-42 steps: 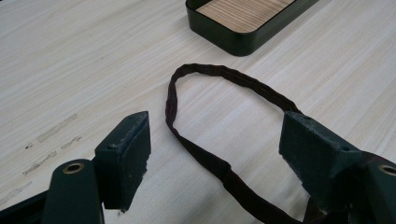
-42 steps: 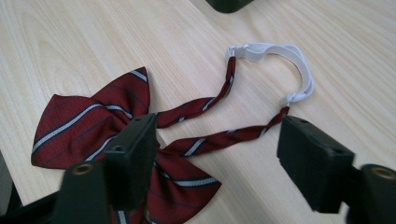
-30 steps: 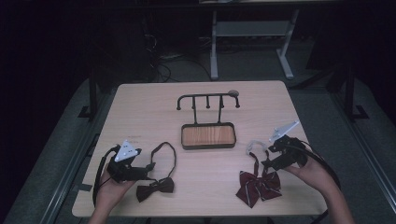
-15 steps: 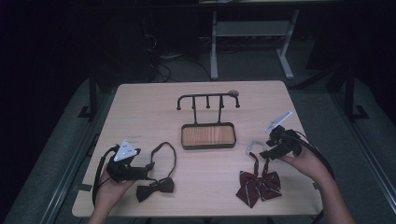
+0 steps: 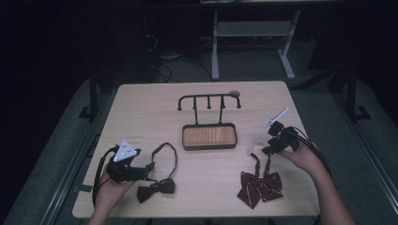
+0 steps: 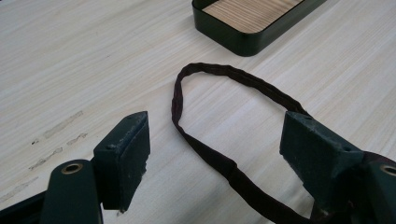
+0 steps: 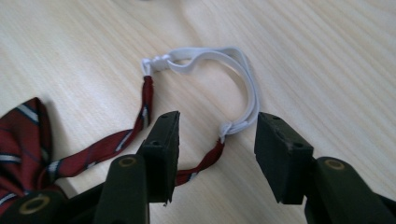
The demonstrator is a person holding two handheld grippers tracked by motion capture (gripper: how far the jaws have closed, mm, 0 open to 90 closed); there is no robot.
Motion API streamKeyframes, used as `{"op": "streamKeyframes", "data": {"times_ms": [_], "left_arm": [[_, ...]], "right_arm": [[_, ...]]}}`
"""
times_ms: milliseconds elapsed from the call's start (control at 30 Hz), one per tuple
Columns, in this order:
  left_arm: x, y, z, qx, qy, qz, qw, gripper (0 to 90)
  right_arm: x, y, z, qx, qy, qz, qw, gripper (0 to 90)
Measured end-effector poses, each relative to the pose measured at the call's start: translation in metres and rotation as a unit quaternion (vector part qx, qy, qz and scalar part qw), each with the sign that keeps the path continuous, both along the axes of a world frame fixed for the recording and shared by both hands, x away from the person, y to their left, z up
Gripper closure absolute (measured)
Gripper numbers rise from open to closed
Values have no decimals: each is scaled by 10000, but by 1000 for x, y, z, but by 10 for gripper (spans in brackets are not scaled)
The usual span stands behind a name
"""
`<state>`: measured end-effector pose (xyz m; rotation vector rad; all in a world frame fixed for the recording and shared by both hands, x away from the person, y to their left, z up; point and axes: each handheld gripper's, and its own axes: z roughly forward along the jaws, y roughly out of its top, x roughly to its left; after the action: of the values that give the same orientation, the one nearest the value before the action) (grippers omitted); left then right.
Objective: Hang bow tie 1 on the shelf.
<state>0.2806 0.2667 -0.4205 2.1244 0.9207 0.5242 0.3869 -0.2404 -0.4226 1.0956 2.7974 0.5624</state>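
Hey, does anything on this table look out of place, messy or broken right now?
Nothing looks damaged or spilled. The dark bow tie and the red striped bow tie lie flat on the table, while the hook rack stands upright and bare.

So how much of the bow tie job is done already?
Nothing looks hung yet: the rack has bare pegs. The right tool has just been closing around the white strap of the red striped bow tie, not pinching it yet. The left tool sits open over the dark bow tie's strap. Lifting and hanging both seems left.
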Motion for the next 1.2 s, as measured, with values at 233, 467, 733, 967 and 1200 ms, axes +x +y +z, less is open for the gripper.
{"op": "streamKeyframes", "data": {"times_ms": [233, 467, 733, 967, 1200], "left_arm": [[0, 0, 0, 1, -26, 1, 10000, 248], [0, 0, 0, 39, -10, -20, 10000, 248], [0, 0, 0, 34, -7, -11, 10000, 249], [0, -1, 0, 62, -20, -16, 10000, 249], [0, -1, -2, 70, 11, 5, 10000, 249]], "right_arm": [[5, -1, -6, -103, 98, -150, 9998, 550], [8, 0, -13, -299, 214, -272, 9990, 579], [8, 0, -15, -400, 296, -344, 9982, 604], [9, 2, -17, -444, 302, -346, 9980, 646], [7, 5, -18, -532, 318, -250, 9978, 742]]}}
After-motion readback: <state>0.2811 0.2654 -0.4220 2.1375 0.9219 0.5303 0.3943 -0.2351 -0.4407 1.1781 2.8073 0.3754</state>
